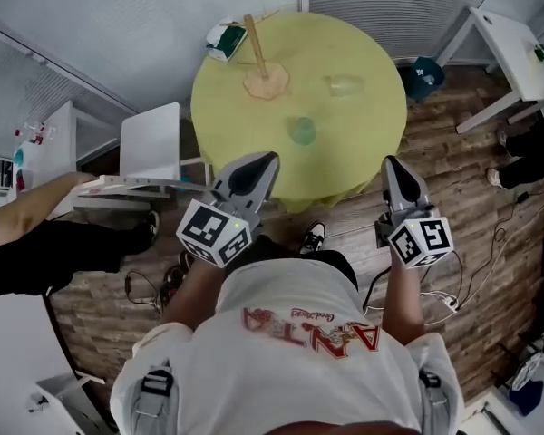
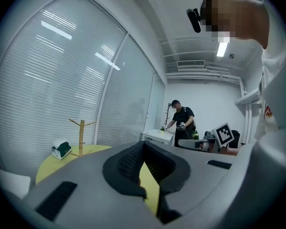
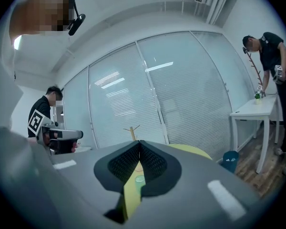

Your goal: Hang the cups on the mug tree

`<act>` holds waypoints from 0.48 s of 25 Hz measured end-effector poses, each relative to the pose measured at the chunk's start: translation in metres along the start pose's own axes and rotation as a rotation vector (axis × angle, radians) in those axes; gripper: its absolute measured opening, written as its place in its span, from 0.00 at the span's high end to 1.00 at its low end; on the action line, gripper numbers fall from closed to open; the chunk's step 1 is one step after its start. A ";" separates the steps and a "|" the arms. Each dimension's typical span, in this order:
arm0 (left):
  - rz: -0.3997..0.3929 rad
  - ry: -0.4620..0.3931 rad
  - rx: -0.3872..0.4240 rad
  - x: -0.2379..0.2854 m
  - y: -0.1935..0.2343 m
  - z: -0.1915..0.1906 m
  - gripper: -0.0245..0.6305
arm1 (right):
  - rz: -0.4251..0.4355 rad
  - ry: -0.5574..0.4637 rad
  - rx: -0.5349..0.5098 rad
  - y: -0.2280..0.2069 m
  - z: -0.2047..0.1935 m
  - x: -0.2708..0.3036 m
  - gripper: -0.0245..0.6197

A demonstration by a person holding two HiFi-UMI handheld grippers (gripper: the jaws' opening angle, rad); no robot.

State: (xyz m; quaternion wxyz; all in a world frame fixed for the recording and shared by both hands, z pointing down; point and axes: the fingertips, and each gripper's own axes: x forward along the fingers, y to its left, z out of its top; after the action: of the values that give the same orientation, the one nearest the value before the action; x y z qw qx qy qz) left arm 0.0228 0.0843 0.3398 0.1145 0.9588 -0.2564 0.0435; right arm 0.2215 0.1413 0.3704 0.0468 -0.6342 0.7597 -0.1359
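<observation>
shirt (image 1: 290, 361) | red print (image 1: 313, 326), seen upside down, reads "ANTA" | small script beside it: too small to read | left cube (image 1: 215, 232), right cube (image 1: 420, 241): black-and-white square marker patterns only

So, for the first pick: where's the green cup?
Head view: the green cup sits at the table's middle, nearer the person than the mug tree and clear cup.

Bright even ceiling light, heavy fisheye curvature, dark vignetted corners, soft blur on near foreground
</observation>
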 end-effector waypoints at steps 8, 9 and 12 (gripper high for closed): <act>0.093 0.021 -0.017 0.026 0.027 0.001 0.95 | 0.108 0.047 0.021 -0.015 -0.013 0.052 0.95; 0.098 0.018 -0.016 0.029 0.030 0.002 0.95 | 0.121 0.055 0.024 -0.014 -0.015 0.058 0.95; 0.098 0.019 -0.017 0.034 0.047 0.002 0.95 | 0.139 0.070 0.022 -0.009 -0.020 0.076 0.95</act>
State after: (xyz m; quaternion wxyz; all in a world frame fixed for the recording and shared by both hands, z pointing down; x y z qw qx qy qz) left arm 0.0286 0.0279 0.3520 0.1229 0.9436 -0.3023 0.0560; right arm 0.2103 0.0687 0.3996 0.0366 -0.5743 0.8015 -0.1628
